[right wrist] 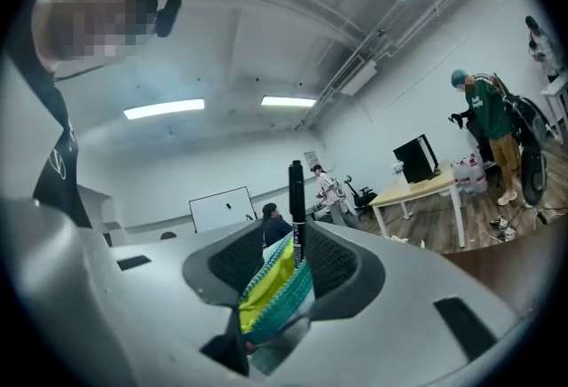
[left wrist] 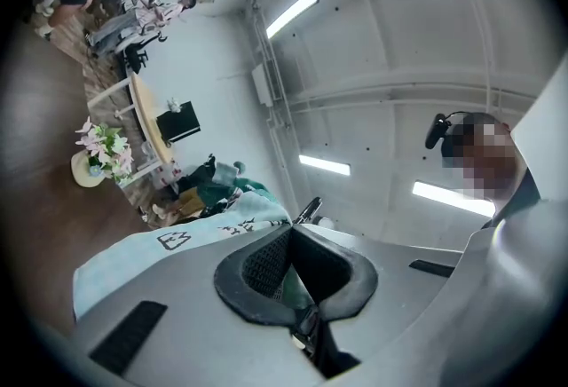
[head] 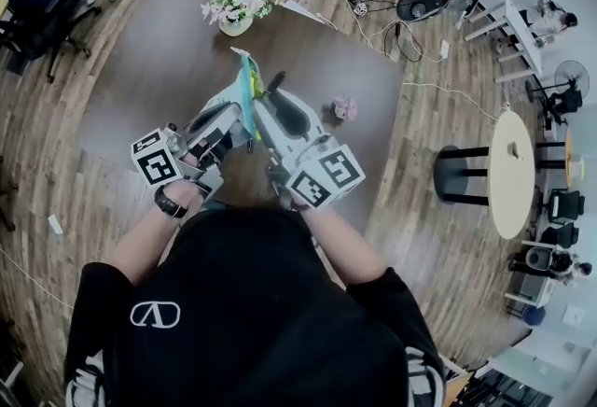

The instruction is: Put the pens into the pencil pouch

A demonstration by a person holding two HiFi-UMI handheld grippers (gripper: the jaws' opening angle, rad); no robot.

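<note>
My left gripper (left wrist: 293, 232) is clamped tight on the pencil pouch (left wrist: 169, 245), holding it above the dark table (head: 159, 60). My right gripper (right wrist: 286, 239) has its jaws slightly parted. A black pen (right wrist: 296, 203) stands upright between them, its lower end tucked behind the pouch's yellow-teal edge.

pouch (right wrist: 271, 288): woven cloth | pen (right wrist: 296, 199): smooth plastic | floor (head: 47, 144): wood planks

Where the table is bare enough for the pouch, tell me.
Bare: the table left of the left gripper, this side of the flower vase; also the strip between the small pink thing and the table's right edge. Crowded: the middle, where the right gripper joins it at the pouch and pen.
</note>
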